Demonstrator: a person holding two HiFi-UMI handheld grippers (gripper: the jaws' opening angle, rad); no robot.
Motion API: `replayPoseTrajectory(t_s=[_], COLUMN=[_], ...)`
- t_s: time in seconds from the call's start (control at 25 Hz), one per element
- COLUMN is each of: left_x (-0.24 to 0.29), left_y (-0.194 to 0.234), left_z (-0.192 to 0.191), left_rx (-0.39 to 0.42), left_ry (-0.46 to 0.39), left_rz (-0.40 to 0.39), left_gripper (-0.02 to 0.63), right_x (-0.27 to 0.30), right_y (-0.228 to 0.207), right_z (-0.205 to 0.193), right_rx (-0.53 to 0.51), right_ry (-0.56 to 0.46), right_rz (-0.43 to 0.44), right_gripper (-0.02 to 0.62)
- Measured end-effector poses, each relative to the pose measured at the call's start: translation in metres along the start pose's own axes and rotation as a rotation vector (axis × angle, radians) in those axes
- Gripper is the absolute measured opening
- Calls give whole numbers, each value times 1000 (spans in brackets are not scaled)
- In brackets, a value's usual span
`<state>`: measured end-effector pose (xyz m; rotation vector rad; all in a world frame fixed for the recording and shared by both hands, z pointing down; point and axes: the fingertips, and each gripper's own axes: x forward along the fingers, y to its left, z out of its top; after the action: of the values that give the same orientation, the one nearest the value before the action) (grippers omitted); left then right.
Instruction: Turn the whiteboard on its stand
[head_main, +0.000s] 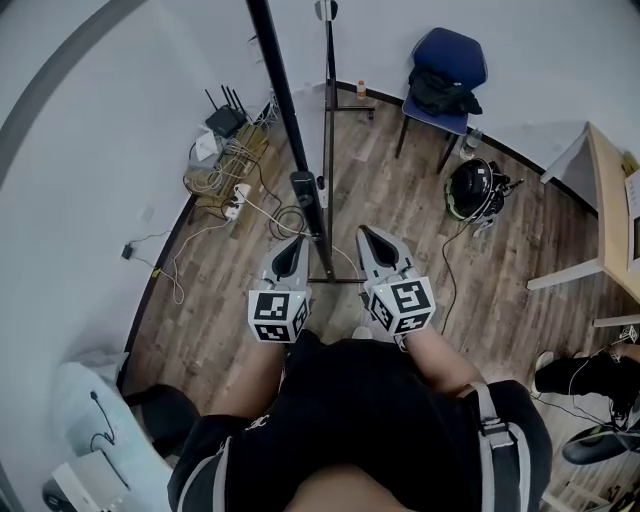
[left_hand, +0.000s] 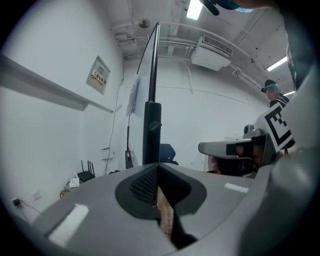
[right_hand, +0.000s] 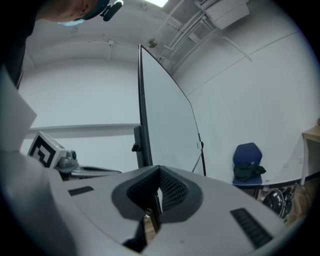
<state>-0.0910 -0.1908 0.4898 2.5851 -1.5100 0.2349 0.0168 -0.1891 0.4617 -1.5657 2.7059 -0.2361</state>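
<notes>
On the wooden floor (head_main: 400, 220) just ahead of the person, the whiteboard (head_main: 278, 90) stands edge-on in its stand (head_main: 328, 150) (from above it reads as little more than a dark bar). The left hand-held gripper (head_main: 293, 243) is clenched, its jaws pressed together with nothing visible between them and its tip just short of the stand's near post (head_main: 304, 195). The right hand-held gripper (head_main: 368, 232) sits across the stand's foot, jaws likewise closed and empty, looking along the board's white face. A blue chair (head_main: 445, 60) stands by the far wall with a helmet (head_main: 472, 188) on the floor near it, and a desk (head_main: 608, 200) fills the right edge.
</notes>
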Motion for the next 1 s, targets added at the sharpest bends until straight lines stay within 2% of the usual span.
replayPoseTrajectory(t_s=[0.32,0.64,1.0], left_x=[-14,-19,-21], left_y=[6,9,8], left_z=[7,31,24], left_rx=[-83,-43,-65], left_ry=[-53,-108,-91], left_rz=[67,101,116], left_gripper=[6,8,8], right_x=[5,12,11], right_y=[-8,-8,-8], right_z=[3,3,-7], right_rx=[-12,-7,5], right_ry=[-13,-2,23], right_rz=[13,43,67], right_gripper=[5,5,5])
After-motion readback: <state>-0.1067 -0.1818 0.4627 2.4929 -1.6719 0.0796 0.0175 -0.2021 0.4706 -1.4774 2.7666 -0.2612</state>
